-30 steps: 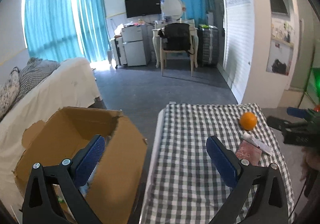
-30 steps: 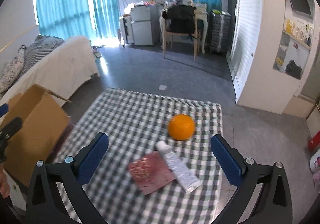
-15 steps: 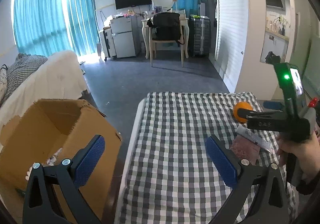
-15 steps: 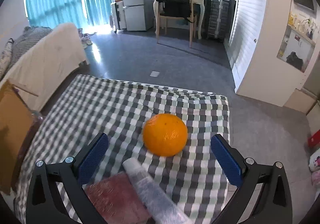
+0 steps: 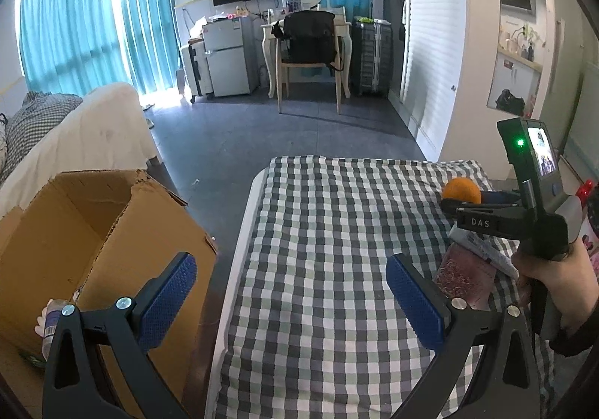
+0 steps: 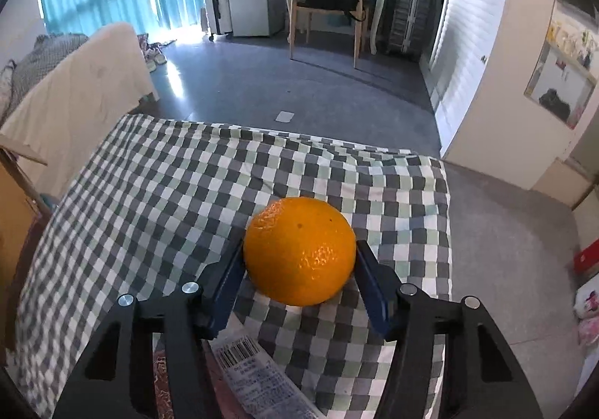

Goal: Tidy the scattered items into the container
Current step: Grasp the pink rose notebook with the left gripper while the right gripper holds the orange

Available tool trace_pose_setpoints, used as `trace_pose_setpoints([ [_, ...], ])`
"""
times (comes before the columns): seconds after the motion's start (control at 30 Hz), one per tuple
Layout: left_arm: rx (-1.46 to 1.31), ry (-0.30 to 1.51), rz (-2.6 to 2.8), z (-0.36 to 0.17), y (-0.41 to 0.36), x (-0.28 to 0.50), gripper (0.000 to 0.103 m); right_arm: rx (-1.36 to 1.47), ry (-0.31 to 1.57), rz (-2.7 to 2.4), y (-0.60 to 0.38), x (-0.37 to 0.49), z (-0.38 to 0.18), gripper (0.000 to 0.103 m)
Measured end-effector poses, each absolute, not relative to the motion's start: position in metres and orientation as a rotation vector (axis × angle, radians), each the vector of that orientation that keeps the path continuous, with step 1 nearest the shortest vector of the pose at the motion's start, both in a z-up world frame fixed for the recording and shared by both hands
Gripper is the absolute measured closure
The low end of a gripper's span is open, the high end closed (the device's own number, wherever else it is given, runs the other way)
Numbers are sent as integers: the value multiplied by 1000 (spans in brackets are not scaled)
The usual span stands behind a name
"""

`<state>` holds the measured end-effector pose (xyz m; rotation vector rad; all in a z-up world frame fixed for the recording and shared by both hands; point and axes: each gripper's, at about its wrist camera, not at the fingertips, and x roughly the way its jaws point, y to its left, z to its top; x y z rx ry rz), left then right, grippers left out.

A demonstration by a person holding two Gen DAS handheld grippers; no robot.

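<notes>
An orange [image 6: 299, 250] lies on the checked tablecloth [image 6: 149, 194] near its far right corner. My right gripper [image 6: 299, 256] has the orange between its blue pads; its jaws are closing and both pads touch the fruit's sides. In the left wrist view the orange [image 5: 461, 190] shows at the right, in the right gripper [image 5: 464, 199], which a hand holds. A white tube [image 6: 262, 378] and a red-brown packet [image 5: 464, 277] lie just nearer than the orange. My left gripper [image 5: 290, 265] hangs open with nothing in it, over the gap between the open cardboard box [image 5: 93, 232] and the table.
The cardboard box stands on the floor left of the table, and a small bottle [image 5: 52, 321] lies inside it. A white-covered bed [image 5: 93, 127] stands behind the box. Grey floor stretches beyond the table to a chair [image 5: 310, 45] and a small fridge [image 5: 228, 56].
My right gripper came down and forward over the tube and packet to the orange, and its jaws narrowed onto it. The left gripper sank a little toward the table's left edge.
</notes>
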<state>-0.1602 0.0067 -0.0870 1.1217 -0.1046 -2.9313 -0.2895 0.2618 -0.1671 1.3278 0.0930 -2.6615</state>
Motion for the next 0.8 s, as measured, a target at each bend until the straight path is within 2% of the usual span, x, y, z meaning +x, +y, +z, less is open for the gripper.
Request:
trace_pose_setpoints([
  [0.37,1091,-130,-2968,-71,25,-149,0,1239,72,-2706,269,-261,-132,46],
  [0.8,981,-114,-3023,-24,25,-106,0,1154,78,-2732,266,-208,-79,46],
])
